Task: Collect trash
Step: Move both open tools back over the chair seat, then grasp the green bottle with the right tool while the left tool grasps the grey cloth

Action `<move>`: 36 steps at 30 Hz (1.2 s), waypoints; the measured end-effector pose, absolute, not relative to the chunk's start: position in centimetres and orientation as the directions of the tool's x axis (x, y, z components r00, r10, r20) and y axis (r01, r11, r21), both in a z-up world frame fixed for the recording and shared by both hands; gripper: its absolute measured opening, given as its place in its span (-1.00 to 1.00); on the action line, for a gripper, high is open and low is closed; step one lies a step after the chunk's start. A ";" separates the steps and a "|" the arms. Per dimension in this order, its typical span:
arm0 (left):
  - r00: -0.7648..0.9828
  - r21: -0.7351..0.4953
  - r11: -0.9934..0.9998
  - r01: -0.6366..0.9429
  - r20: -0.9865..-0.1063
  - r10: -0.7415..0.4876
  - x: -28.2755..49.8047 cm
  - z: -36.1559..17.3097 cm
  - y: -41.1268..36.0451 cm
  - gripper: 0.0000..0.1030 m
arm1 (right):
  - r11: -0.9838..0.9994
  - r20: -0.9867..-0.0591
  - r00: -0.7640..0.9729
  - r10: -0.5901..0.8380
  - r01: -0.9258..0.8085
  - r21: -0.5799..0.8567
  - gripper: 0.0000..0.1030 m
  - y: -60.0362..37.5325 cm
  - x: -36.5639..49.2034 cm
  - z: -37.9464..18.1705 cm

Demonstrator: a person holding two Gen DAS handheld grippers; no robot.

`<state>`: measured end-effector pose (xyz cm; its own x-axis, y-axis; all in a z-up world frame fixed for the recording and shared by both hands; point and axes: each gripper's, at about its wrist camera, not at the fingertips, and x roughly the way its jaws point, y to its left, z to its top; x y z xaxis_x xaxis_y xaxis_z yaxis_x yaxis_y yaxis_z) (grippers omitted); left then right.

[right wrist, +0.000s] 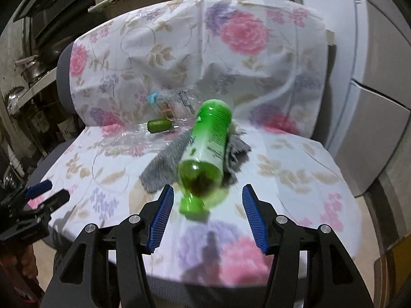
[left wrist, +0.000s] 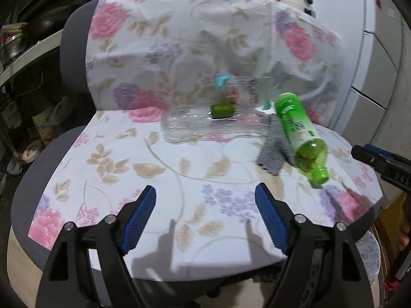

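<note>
One green bottle (right wrist: 205, 151) lies on one grey cloth (right wrist: 159, 169), cap toward the near side, on the flowered chair cover (left wrist: 179, 169). One clear plastic bag (left wrist: 205, 125) holds one small green item (left wrist: 222, 110) farther left. The right gripper (right wrist: 206, 215) is spread wide just before the bottle cap, holding nothing. The left gripper (left wrist: 205, 218) is also wide and empty, near the seat's front edge.

Green plastic bottle (right wrist: 205, 151) with printed green label, lying on its side across a grey fuzzy cloth (right wrist: 164, 169), capped neck toward the camera in the right wrist view. Behind it, crumpled clear plastic wrapping (left wrist: 203, 125), flat on the seat, with a small green cylindrical piece (left wrist: 222, 110) on top.
</note>
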<state>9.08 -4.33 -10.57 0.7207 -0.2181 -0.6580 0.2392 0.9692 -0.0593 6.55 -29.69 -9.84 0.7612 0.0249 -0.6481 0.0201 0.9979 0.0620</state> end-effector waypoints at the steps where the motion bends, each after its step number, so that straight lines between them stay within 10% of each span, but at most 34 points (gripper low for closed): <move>1: 0.718 -0.061 0.971 0.230 -0.663 -0.212 9.6 -10.7 -4.1 0.50 | 0.998 -0.649 0.760 0.027 0.018 0.062 0.10 -29.6 7.3 -9.9; 28: 0.673 -0.063 0.974 0.218 -0.713 -0.196 12.8 -12.6 -5.2 0.50 | 0.992 -0.778 0.628 -0.025 0.111 0.058 0.13 -29.5 22.6 -14.9; 36: 0.677 -0.055 0.961 0.271 -0.699 -0.230 11.9 -11.5 -7.5 0.50 | 0.987 -0.631 0.775 0.032 0.073 0.140 0.10 -32.1 14.5 -9.0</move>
